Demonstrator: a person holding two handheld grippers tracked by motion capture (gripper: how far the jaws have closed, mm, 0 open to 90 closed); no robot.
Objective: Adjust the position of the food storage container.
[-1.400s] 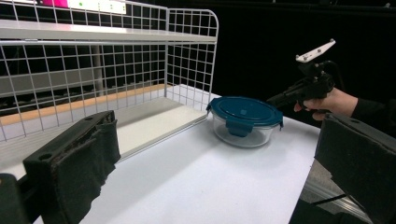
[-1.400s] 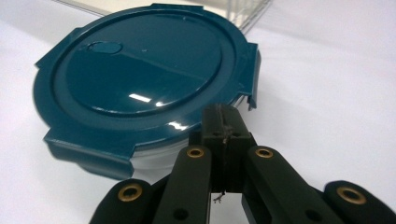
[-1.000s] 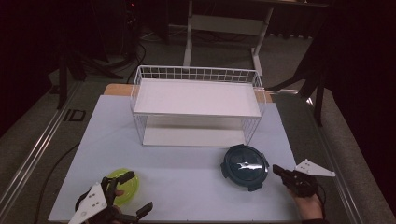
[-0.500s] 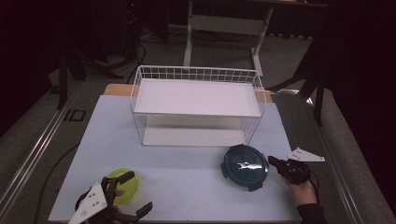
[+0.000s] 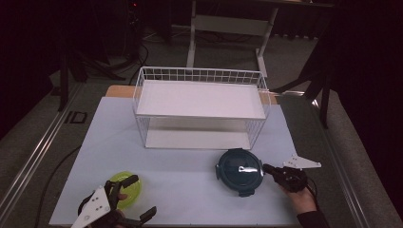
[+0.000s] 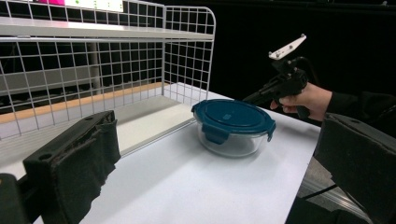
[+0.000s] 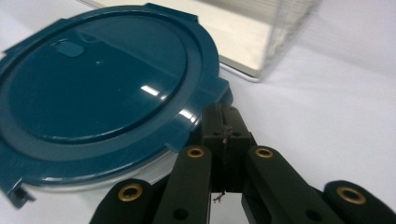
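black right gripper [image 5: 269,169], jaws closed, touches the blue-lidded container [image 5: 240,170].

A dim room with dark curtains [image 5: 370,71] at the far right. Grey floor [image 5: 28,142] surrounds the pale table [image 5: 190,185]; a white metal stand [image 5: 228,28] sits beyond it.

The wire rack [image 5: 199,109] blocks the far middle of the table [image 5: 185,190]. Near it, the lidded container [image 5: 240,170] and yellow bowl [image 5: 126,187] stand well apart, with bare tabletop between them.
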